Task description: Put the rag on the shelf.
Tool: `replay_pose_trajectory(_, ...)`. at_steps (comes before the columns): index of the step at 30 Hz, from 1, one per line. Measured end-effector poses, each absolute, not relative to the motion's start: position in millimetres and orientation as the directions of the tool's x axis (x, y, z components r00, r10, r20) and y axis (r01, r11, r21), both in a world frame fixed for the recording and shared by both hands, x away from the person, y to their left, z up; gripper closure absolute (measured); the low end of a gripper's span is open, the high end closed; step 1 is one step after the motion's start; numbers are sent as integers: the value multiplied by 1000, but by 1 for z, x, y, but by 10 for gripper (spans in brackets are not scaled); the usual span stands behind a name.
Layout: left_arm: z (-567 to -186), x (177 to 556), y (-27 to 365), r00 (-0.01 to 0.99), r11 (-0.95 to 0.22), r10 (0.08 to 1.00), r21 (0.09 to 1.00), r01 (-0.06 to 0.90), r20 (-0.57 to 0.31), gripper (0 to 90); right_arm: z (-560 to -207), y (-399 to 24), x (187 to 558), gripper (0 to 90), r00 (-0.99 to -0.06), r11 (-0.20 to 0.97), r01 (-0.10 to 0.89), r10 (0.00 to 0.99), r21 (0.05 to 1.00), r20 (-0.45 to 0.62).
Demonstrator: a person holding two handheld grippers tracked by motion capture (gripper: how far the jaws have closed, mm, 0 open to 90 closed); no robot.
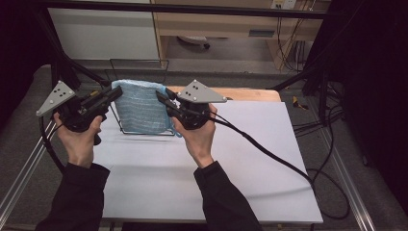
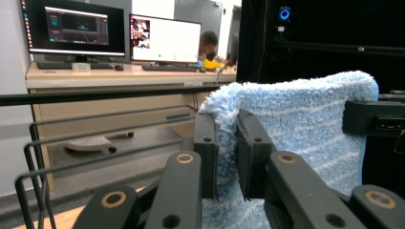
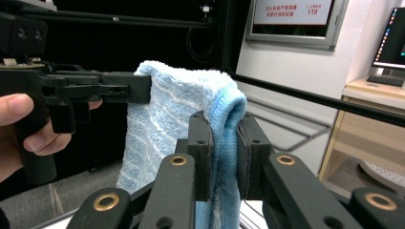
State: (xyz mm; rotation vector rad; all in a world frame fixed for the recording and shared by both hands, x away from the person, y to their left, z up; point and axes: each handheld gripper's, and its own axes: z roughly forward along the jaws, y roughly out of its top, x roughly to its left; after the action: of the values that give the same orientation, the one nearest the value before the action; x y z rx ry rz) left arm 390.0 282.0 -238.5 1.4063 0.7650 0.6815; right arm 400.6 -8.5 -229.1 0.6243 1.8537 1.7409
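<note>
A light blue striped towel (image 1: 139, 107) hangs stretched between my two grippers above the white table (image 1: 202, 178). My left gripper (image 1: 115, 91) is shut on the towel's upper left corner; in the left gripper view its jaws pinch the fluffy edge of the towel (image 2: 296, 119), the left gripper (image 2: 227, 157) holding it upright. My right gripper (image 1: 161, 96) is shut on the upper right corner. In the right gripper view the folded towel edge (image 3: 224, 124) sits between the pads of the right gripper (image 3: 223, 152), and the other gripper (image 3: 95, 88) grips the far corner.
A black wire rack (image 1: 144, 125) stands on the table just behind and under the towel. A wooden board (image 1: 250, 94) lies at the table's far edge. Cables (image 1: 269, 154) trail from the right gripper across the table's right side. Black frame bars (image 1: 72, 62) rise at both sides.
</note>
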Motion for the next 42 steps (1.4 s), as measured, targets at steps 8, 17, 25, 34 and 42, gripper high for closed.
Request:
replay_pose_trajectory(8, -222, 398, 287, 579, 68, 814, 998, -18, -45, 799, -213, 0, 412, 790, -755, 49, -57, 651, 997, -76)
replay_pose_trajectory(17, -201, 406, 294, 559, 73, 828, 996, -48, -34, 799, -197, 9, 422, 790, -751, 31, -85, 655, 996, -85)
replay_pose_trajectory(25, -187, 414, 301, 550, 97, 834, 993, -62, -47, 800, -183, 18, 430, 790, -747, 27, -102, 658, 994, -95)
replay_pose_trajectory(34, -173, 421, 305, 543, 116, 839, 989, -93, -47, 800, -164, 25, 438, 790, -741, 27, -129, 661, 991, -115)
replay_pose_trajectory(42, -162, 428, 307, 533, 135, 844, 985, -110, -56, 800, -150, 29, 446, 790, -736, 24, -147, 665, 989, -126)
